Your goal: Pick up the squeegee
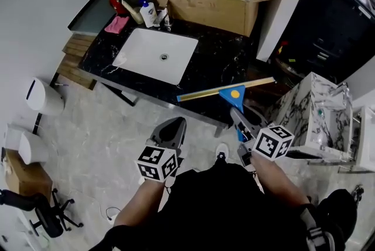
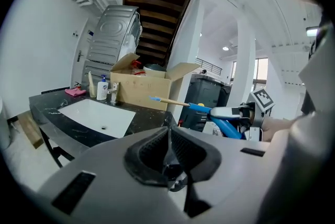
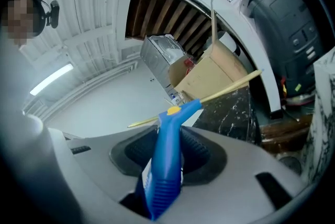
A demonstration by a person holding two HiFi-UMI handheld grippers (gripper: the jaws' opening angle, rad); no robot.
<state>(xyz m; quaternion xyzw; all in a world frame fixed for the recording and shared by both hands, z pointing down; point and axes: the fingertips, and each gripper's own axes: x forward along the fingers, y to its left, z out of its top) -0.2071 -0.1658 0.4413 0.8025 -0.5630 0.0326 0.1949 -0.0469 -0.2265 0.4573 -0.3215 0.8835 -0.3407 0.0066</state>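
Observation:
The squeegee [image 1: 227, 90] has a blue handle, a yellow dot on its head and a long yellowish blade. It hangs in the air over the counter's near right corner, blade roughly level. My right gripper [image 1: 240, 122] is shut on its blue handle [image 3: 166, 157], and the blade [image 3: 220, 91] sticks out beyond the jaws. My left gripper [image 1: 170, 130] hovers to the left of it, in front of the counter edge, its pads [image 2: 168, 143] closed together with nothing between them. In the left gripper view the squeegee [image 2: 194, 107] and the right gripper [image 2: 242, 112] show at the right.
A black marble counter [image 1: 222, 62] carries a white sink [image 1: 157, 55], a soap bottle [image 1: 147, 12], a pink cloth [image 1: 117, 24] and a large open cardboard box [image 1: 225, 6]. A marble-patterned cabinet [image 1: 313, 109] stands at the right. An office chair [image 1: 41, 212] stands at the lower left.

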